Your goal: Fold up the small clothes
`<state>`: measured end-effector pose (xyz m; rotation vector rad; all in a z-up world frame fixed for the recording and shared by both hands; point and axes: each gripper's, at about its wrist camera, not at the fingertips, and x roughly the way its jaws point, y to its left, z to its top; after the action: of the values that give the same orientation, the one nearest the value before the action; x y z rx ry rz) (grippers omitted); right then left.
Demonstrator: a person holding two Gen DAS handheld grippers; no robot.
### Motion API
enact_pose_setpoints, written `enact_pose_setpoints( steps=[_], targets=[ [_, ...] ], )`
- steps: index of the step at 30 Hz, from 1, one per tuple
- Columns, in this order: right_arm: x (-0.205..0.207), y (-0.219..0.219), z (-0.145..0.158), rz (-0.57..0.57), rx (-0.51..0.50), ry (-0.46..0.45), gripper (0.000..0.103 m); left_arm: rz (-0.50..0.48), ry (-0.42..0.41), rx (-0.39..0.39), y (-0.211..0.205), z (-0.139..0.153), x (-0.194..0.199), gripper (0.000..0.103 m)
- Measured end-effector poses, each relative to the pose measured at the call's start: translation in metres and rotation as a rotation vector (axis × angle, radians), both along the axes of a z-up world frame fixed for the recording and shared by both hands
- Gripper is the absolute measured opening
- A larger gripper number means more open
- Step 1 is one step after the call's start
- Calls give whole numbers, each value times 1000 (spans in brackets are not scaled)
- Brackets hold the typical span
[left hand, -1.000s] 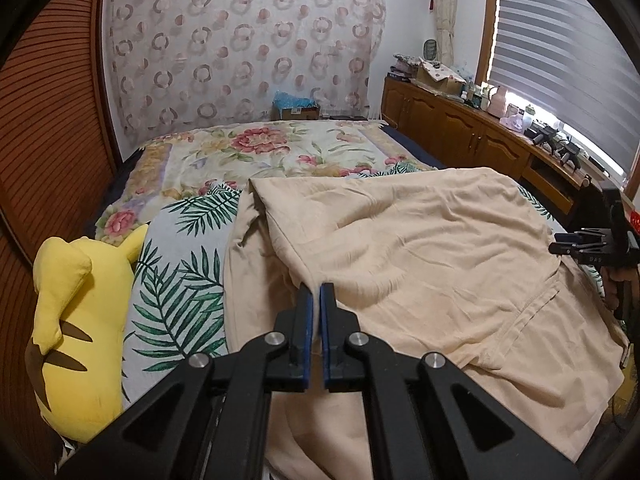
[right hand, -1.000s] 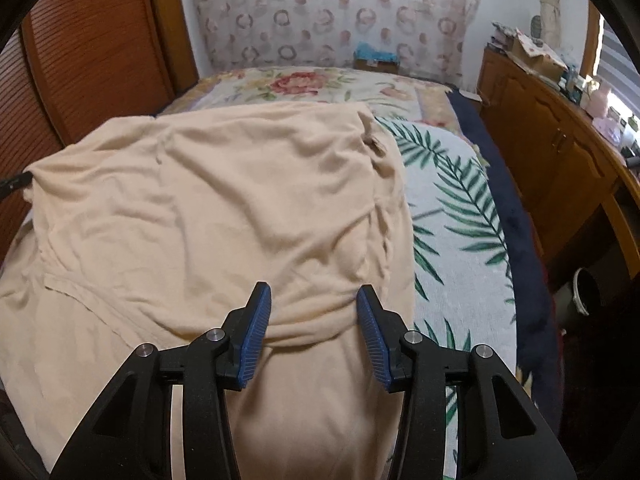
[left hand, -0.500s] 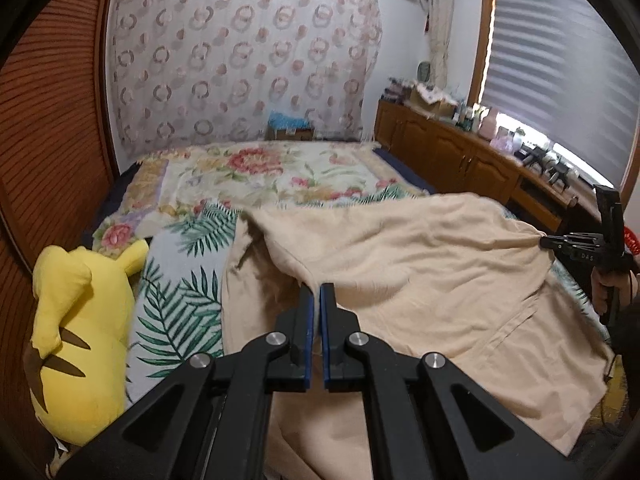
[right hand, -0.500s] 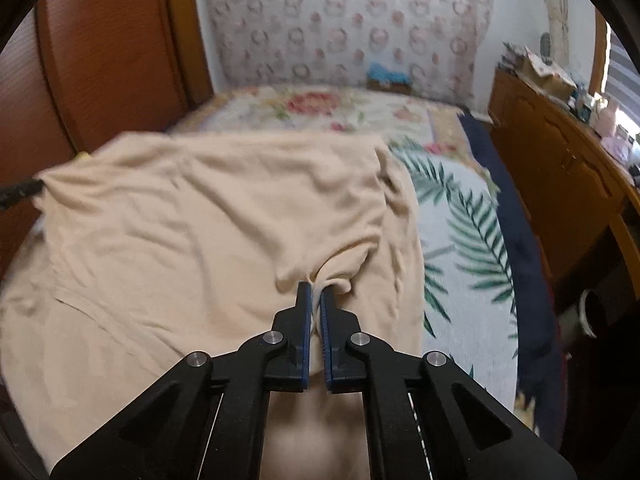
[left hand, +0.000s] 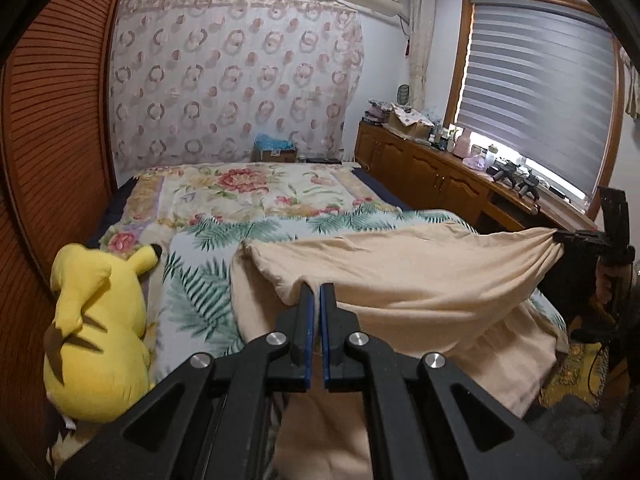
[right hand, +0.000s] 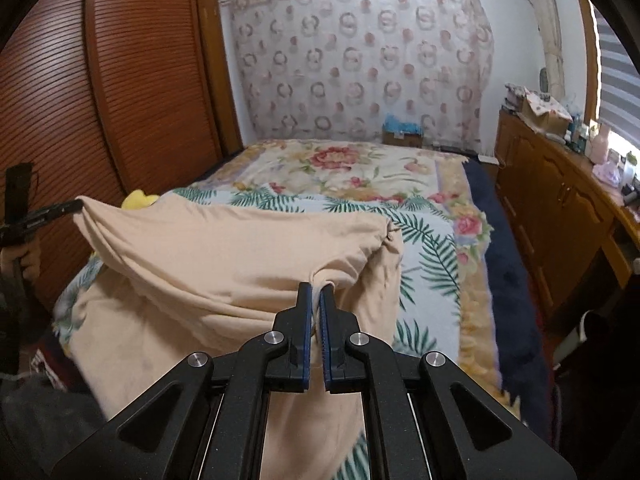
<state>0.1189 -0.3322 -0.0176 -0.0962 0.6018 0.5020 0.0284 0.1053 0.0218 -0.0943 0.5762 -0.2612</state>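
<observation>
Fingers of left gripper (left hand: 314, 289) and right gripper (right hand: 315, 289) both pinched tight on beige garment (left hand: 420, 276); cloth lifted.

1. Near end of the peach garment (right hand: 224, 256) cut off by the bottom edge, behind the gripper frames.
2. Yellow plush toy (right hand: 138, 200) mostly hidden behind the lifted cloth in the right wrist view.
4. Small items on the wooden cabinet (left hand: 440, 168) under the window too small to tell.
</observation>
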Motion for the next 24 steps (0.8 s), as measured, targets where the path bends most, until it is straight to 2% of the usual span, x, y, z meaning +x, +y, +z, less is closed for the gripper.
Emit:
enact_pose_setpoints(
  steps=[6,9,14,16,18,19,21,23,24],
  targets=[
    [-42,-8,9,22,-18,36,1,20,54,8,3,-11,-34,0],
    [-55,-4,5,38,-38,71,1,55,107,33,5,-27,-41,2],
    [-66,4,-45,45,-102,196,2,105,219,55,10,-68,-42,12],
    [-65,4,-60,27,-134,216,5,106,234,42,11,-77,-42,15],
    [-63,1,-67,4,-150,216,15,106,236,36,9,-81,-42,27],
    [-61,0,-68,-10,-159,213,24,107,236,38,7,-82,-42,27],
    [-56,-3,-67,-28,-163,202,28,109,235,49,3,-84,-41,31],
    [-52,-5,-69,-41,-169,189,41,102,234,60,0,-86,-39,33],
    [-50,-5,-70,-52,-172,186,42,96,235,64,-3,-87,-38,33]
  ],
)
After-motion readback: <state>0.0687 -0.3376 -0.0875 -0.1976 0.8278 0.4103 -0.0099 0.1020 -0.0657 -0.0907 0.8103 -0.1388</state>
